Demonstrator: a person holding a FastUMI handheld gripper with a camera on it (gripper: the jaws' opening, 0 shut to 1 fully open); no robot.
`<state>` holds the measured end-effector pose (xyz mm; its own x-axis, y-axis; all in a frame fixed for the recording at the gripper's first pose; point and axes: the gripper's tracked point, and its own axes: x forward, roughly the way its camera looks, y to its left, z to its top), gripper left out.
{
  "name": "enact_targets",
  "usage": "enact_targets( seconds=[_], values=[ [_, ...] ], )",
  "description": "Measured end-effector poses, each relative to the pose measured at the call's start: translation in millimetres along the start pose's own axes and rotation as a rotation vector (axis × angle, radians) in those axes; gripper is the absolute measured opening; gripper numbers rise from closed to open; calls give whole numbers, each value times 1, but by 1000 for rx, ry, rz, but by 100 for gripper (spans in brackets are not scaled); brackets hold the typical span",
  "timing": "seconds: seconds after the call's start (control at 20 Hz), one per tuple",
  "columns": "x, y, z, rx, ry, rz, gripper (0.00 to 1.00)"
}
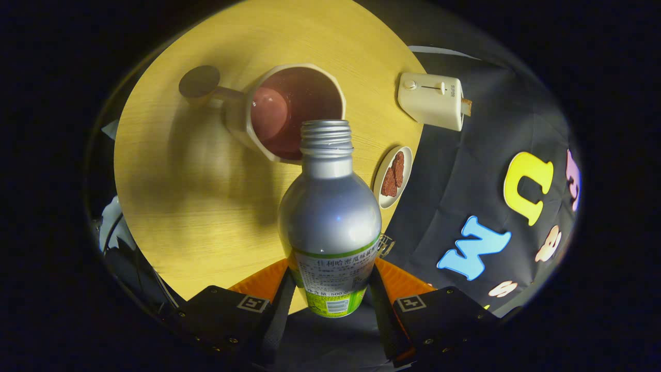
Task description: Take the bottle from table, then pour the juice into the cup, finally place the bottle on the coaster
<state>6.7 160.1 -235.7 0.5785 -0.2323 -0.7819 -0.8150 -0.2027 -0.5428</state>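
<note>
Gripper view: gripper (329,281) clamps bottle (329,217) tilted, mouth over cup (289,111) (pour step), next needs coaster (199,81) beyond cup.

A round wooden table (196,206) stands against the booth's black cloth wall (465,170). Light falls strongly on the tabletop, leaving soft shadows across the pale grain. The cloth hangs in loose folds beside the table's edge.

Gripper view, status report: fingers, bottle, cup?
Gripper fingers shut on silver metal bottle, uncapped. Bottle mouth tipped over cream faceted cup. Small plate of brown snacks beside, not in the way.
</note>
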Motion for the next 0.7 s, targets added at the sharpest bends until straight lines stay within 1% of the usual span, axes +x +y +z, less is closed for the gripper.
enact_targets(
  seconds=[0.15,0.35,0.55,0.7],
  values=[
    [7,12,0,95,-37,45,75],
    [10,26,-1,206,-96,70,75],
    [10,40,6,381,-180,146,75],
    [10,42,8,449,-235,168,75]
  ],
)
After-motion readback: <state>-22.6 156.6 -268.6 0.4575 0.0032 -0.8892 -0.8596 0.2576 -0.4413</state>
